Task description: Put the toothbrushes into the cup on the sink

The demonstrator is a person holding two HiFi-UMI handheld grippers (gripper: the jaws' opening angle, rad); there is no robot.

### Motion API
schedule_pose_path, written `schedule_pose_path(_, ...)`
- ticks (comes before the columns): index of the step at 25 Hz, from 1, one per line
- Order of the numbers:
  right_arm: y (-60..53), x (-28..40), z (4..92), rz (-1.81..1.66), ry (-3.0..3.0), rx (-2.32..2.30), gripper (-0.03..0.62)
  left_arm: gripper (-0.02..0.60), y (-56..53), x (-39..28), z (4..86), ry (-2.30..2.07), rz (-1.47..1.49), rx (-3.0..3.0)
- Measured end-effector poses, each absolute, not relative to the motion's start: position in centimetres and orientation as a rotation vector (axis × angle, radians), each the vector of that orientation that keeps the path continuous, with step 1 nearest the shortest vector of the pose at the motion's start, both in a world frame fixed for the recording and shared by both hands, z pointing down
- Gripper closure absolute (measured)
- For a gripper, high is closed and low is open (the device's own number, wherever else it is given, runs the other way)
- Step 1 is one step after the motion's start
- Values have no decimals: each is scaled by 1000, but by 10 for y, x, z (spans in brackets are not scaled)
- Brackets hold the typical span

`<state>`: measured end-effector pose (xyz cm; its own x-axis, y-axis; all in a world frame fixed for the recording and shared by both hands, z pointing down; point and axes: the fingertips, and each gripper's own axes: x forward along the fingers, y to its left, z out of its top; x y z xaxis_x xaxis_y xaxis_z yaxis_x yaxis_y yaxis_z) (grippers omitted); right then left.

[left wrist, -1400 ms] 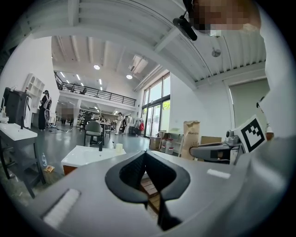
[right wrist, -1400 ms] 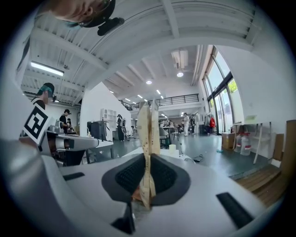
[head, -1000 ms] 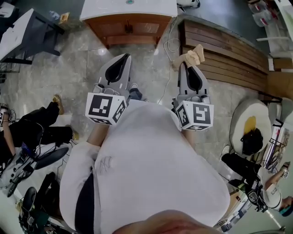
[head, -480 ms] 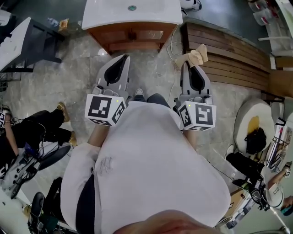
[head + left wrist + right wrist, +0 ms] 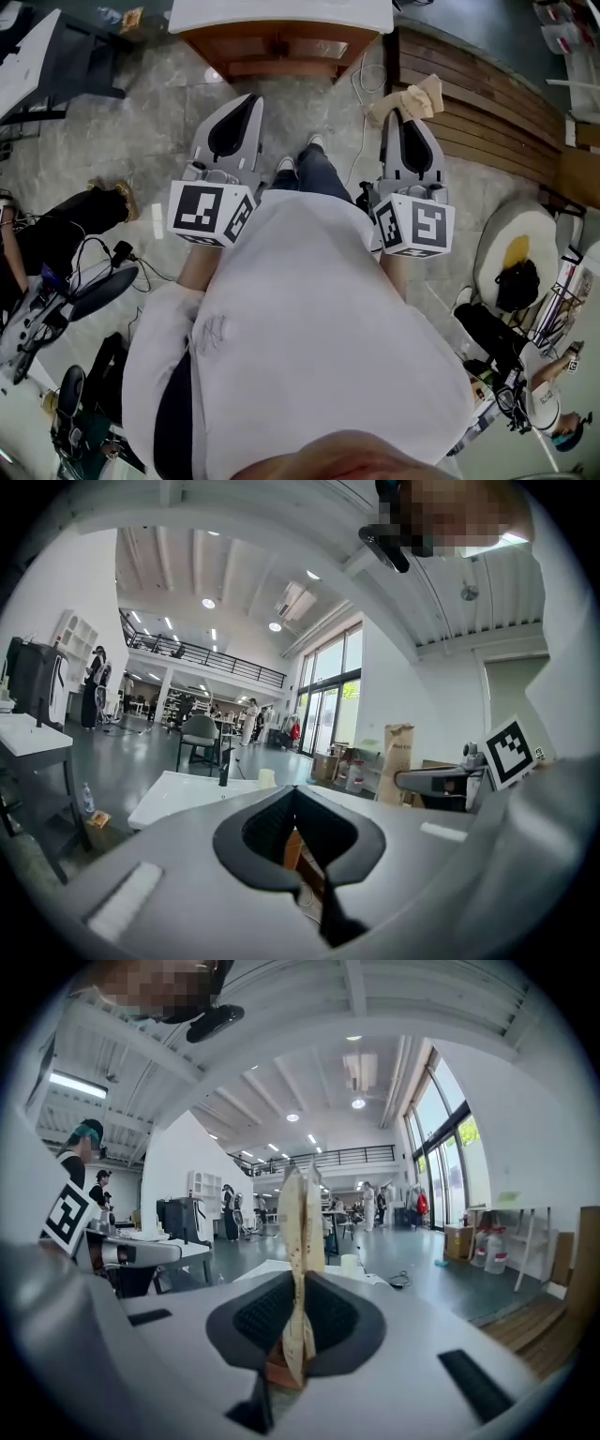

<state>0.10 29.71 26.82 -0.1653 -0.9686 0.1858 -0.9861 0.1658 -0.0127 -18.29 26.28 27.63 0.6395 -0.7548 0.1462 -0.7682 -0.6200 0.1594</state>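
My right gripper point(image 5: 401, 114) is shut on a flat bundle of beige toothbrushes point(image 5: 410, 99), which stick out past its tips. In the right gripper view the toothbrushes point(image 5: 302, 1232) stand upright between the pads. My left gripper point(image 5: 250, 99) is shut with nothing in it; its jaws point(image 5: 293, 791) meet at the tips. Both are held at chest height over the floor. Ahead stands the white sink top point(image 5: 281, 13) on a wooden cabinet. A small pale cup point(image 5: 267, 778) sits on the sink top point(image 5: 178, 803), and shows again as the cup point(image 5: 350, 1265) in the right gripper view.
A dark faucet point(image 5: 225, 767) stands beside the cup. Wooden boards point(image 5: 487, 122) lie on the floor at the right, a white cable point(image 5: 360, 86) in front of the cabinet. Seated people point(image 5: 56, 239) and gear are at the left, a dark table point(image 5: 37, 66) at upper left.
The person has stepped forward: a leg and shoes now show between the grippers, and the cabinet sits higher in the head view. Both grippers keep their pose; the right one still holds the toothbrushes.
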Motion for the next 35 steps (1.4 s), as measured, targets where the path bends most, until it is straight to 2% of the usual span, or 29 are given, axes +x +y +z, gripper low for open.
schedule_pose_path(18,200,64,255,155,-2424,1801,556,584,189,-124,264,-1403,27,2575)
schedule_pose_path(27,185,92,263,168,-2458,1775,557,584,176,-83,262,-1388,19,2609)
schedule_pose_path(35,179,104,267,200,-2438,1826,557,584,163,-73,258,-1371,36,2626)
